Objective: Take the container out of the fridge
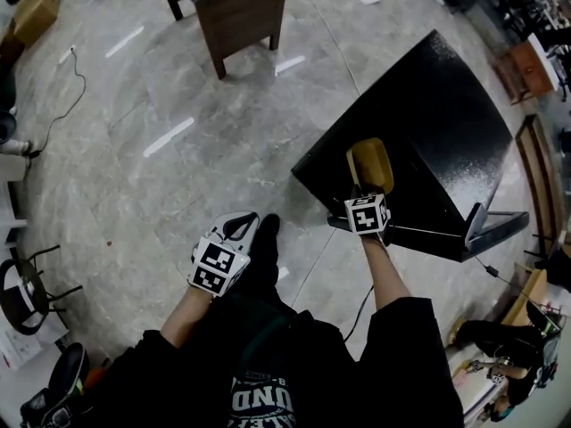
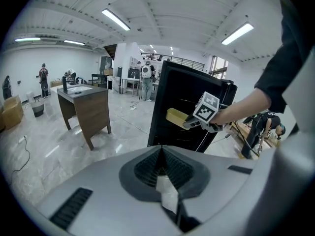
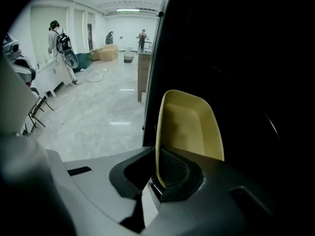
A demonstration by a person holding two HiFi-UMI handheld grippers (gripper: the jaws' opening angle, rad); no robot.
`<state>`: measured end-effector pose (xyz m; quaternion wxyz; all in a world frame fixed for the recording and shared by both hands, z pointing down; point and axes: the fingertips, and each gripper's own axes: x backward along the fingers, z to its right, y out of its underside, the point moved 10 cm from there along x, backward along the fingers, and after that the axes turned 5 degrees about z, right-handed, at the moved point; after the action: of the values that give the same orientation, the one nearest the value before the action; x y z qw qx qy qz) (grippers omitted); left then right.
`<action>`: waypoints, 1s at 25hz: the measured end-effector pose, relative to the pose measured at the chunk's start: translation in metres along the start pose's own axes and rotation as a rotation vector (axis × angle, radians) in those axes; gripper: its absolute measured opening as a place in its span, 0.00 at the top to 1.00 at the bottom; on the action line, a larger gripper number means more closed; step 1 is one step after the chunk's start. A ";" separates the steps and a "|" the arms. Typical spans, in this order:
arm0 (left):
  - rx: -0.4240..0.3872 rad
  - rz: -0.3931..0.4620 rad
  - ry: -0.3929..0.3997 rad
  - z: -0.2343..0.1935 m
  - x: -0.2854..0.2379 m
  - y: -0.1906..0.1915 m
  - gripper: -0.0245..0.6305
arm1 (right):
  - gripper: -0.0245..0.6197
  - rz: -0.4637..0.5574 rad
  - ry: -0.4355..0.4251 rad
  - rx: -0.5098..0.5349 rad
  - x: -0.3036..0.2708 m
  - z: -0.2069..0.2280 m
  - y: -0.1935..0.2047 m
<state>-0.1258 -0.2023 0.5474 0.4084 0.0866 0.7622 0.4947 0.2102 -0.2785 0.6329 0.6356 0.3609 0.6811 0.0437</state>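
Since the right gripper's (image 1: 368, 191) jaws clamp its rim, the yellow container (image 1: 370, 162) sits just in front of the black fridge (image 1: 442, 119); the left gripper (image 1: 238, 228), jaws together and empty, hangs back from the fridge, unneeded.

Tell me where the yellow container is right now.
Right of centre in the head view, the yellow container is clamped by its rim in the right tool, close in front of the black fridge.

Container (image 1: 370, 163) before fridge (image 1: 437, 132), table (image 1: 234, 7) leftward
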 end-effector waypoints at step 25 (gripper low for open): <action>-0.085 0.042 0.041 0.037 0.026 -0.012 0.94 | 0.90 0.087 -0.054 -0.013 0.081 -0.063 0.027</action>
<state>-0.1131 -0.1690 0.5175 0.3854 0.0752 0.7467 0.5369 0.1705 -0.1894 0.5916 0.6535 0.3871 0.6471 0.0661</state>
